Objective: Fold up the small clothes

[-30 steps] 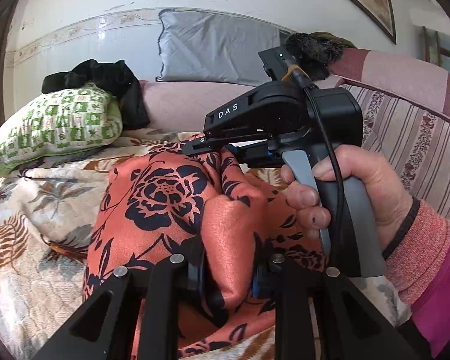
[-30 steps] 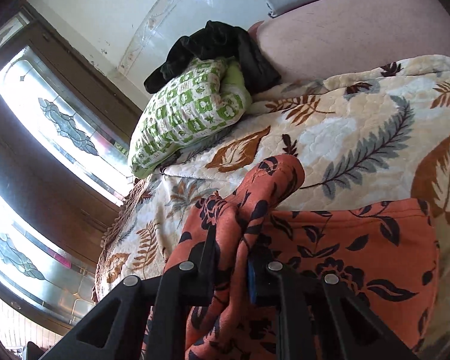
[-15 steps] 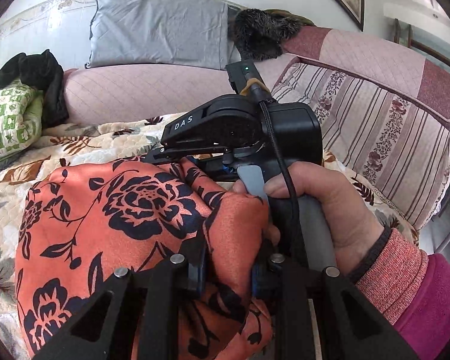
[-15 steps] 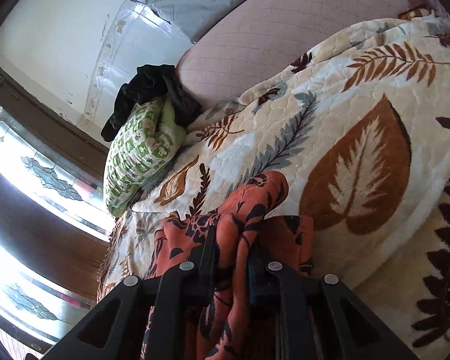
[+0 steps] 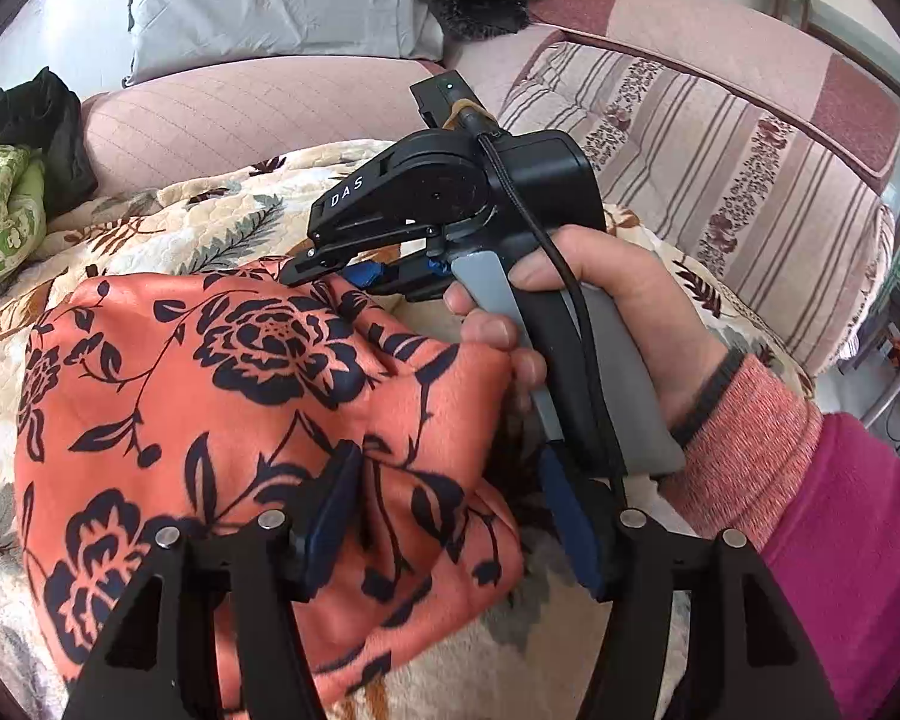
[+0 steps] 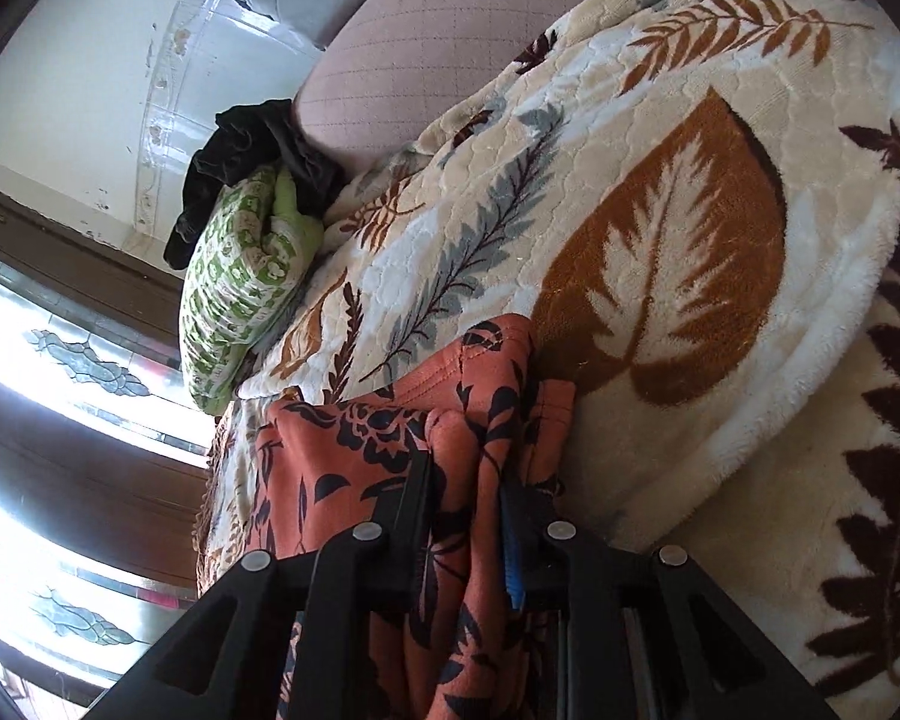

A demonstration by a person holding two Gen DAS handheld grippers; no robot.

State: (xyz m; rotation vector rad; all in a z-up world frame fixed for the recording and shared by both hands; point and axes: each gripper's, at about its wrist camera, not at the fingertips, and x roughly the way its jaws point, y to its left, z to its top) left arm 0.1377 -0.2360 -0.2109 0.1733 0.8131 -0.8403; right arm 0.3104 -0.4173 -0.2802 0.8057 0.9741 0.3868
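An orange garment with black flowers point(image 5: 240, 396) lies folded over on the leaf-patterned blanket point(image 5: 222, 222). My left gripper point(image 5: 450, 516) is open, its jaws wide apart over the garment's near right corner; the cloth lies loose between them. My right gripper point(image 6: 468, 516) is shut on a fold of the same garment point(image 6: 354, 456). In the left wrist view the right gripper point(image 5: 306, 270) shows from the side, held in a hand, its tips at the garment's far edge.
A green patterned pillow point(image 6: 240, 276) and a black garment point(image 6: 252, 150) lie at the far left. A grey pillow point(image 5: 270, 0) leans on the pink sofa back point(image 5: 240, 114). A striped sofa cushion point(image 5: 720, 180) is at the right.
My left gripper has opened and let go of the orange fold. Both grippers carried the garment to the right and laid it over itself on the blanket.
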